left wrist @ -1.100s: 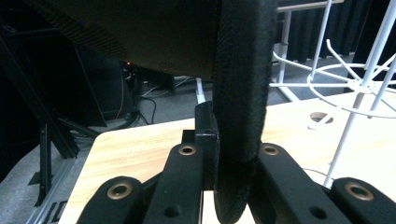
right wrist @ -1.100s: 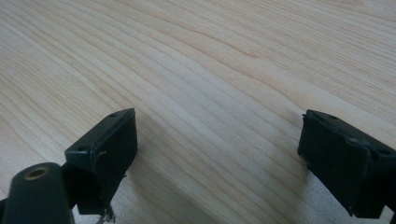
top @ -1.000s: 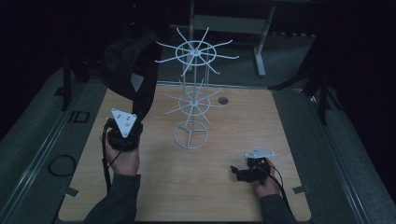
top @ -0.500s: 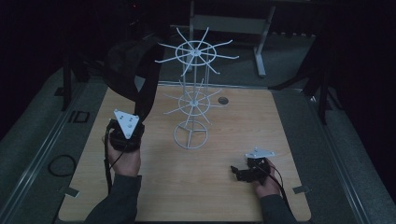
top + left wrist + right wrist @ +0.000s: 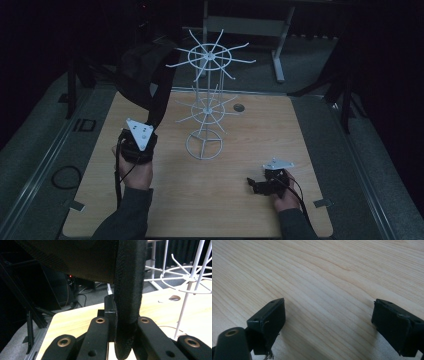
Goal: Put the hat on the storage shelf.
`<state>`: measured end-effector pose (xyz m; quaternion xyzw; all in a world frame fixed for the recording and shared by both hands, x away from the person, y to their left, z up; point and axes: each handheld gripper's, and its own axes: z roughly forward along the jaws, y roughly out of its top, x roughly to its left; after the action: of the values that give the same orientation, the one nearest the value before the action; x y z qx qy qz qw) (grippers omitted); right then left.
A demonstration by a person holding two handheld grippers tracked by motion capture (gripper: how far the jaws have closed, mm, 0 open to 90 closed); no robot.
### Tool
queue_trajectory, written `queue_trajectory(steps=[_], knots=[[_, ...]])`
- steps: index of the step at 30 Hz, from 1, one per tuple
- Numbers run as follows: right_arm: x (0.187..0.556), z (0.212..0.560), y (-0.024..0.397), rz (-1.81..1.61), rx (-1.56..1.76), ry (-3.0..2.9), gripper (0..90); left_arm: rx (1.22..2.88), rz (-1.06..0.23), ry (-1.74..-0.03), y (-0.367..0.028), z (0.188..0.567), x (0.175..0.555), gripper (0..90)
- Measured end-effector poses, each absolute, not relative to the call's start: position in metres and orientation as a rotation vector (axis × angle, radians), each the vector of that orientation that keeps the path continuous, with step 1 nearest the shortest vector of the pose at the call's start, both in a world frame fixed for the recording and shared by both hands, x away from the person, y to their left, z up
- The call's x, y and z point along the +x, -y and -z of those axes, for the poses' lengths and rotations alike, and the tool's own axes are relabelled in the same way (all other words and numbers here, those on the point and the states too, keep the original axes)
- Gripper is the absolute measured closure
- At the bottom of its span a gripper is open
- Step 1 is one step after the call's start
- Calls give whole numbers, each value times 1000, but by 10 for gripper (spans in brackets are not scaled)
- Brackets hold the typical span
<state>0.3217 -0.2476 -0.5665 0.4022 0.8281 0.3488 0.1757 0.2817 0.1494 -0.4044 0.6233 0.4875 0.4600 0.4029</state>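
Jaws of the left gripper (image 5: pixel 120 327) are pinching the black strap (image 5: pixel 128 297) of a dark bag (image 5: pixel 142 67), holding it lifted beside the white wire rack (image 5: pixel 207 100), probably so the strap can be hooked onto one of its arms. The right gripper (image 5: pixel 262 184) is resting low on the desk (image 5: pixel 250 125), its jaws spread wide and holding nothing, apparently waiting.

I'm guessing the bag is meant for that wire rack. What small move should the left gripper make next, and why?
Probably carry the strap toward a top arm of the white wire rack. The left gripper is shut on the strap, the black bag hangs raised beside the rack, and the right gripper rests open, low over the table.
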Motion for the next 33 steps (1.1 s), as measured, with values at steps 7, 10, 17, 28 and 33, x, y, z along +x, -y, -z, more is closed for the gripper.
queue_trajectory(steps=[7,10,17,28,33], knots=[[322,566,248,-988,1139,-2345,117,1583,-1172,-1228,-148,406,281,866],[322,566,248,-988,1139,-2346,117,1586,-1180,-1224,-146,407,281,866],[322,566,248,-988,1139,-2346,117,1592,-1188,-1214,-143,410,280,866],[322,566,248,-988,1139,-2346,117,1625,-1181,-1204,-138,420,280,865],[321,566,248,-987,1140,-2347,118,1642,-1172,-1200,-137,424,282,861]])
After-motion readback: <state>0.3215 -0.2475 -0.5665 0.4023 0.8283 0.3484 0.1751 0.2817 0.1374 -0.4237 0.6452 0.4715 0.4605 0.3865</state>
